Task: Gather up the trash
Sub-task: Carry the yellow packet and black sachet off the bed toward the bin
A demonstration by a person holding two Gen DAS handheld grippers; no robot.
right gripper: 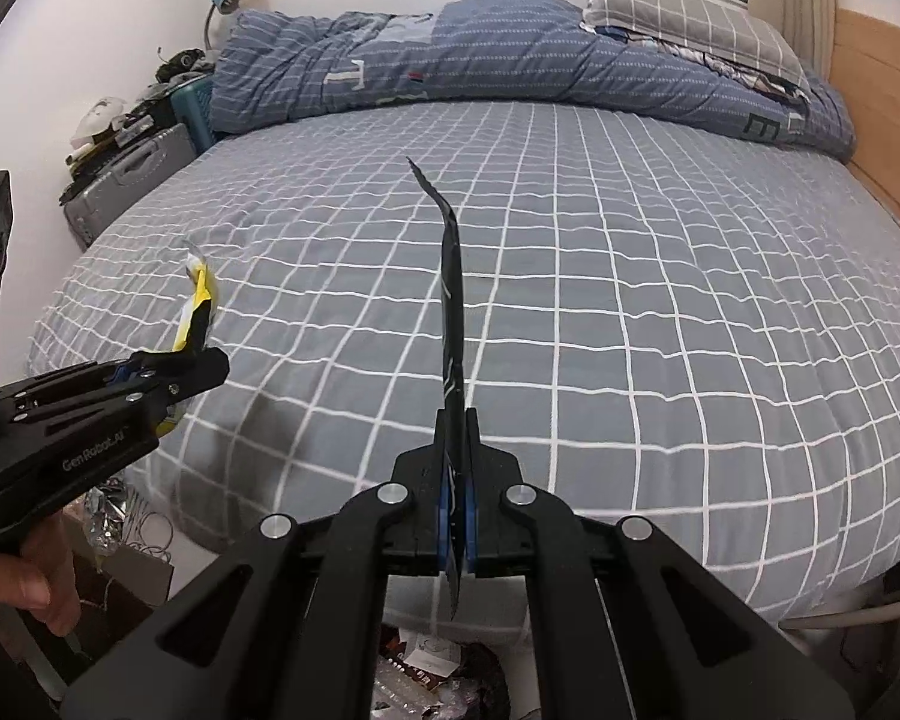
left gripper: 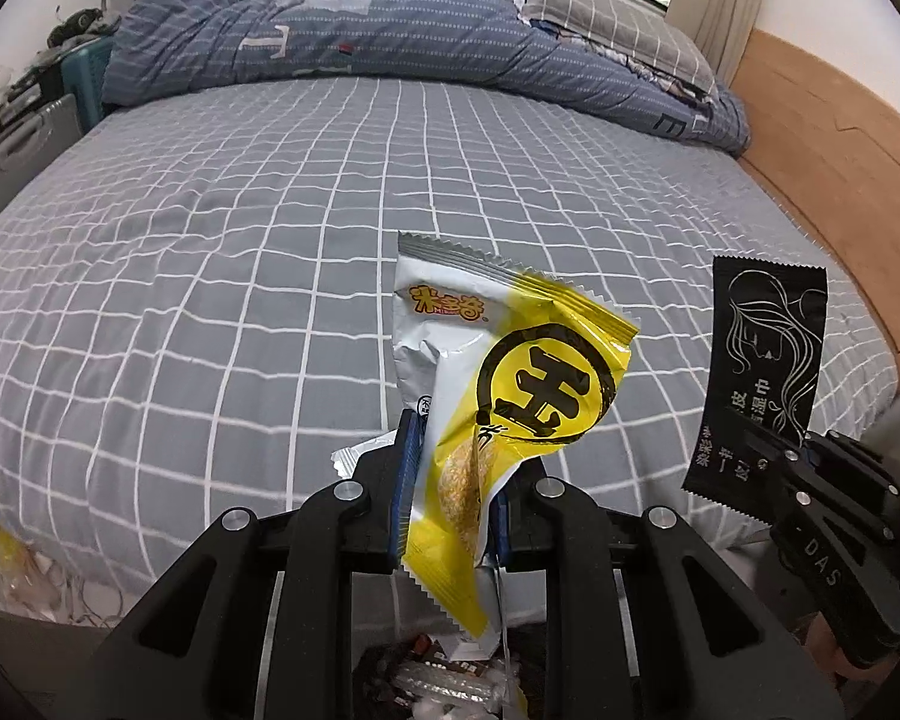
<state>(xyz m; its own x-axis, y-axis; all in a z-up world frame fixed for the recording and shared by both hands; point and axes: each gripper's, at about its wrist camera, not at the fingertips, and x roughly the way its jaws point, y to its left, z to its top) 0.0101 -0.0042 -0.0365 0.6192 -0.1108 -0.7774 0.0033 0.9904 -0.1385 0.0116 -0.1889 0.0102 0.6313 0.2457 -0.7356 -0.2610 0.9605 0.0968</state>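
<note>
Left gripper (left gripper: 450, 492) clamped on yellow snack wrapper (left gripper: 510, 396); wrapper sticks up ahead of jaws. Right gripper (right gripper: 455, 480) pinched shut on black sachet (right gripper: 453, 324), edge-on above its jaws. Both held over near edge of bed (left gripper: 210, 228).

Step, as judged: carry, both pieces lifted, drop pending. Trash bin (right gripper: 438, 678) sits below and behind both grippers, litter inside. Next move likely needs lowering over bin, then opening jaws.

Bin rim cut off by frame and gripper body; depth unclear. Person's hand (right gripper: 36, 576) partly cropped.
</note>
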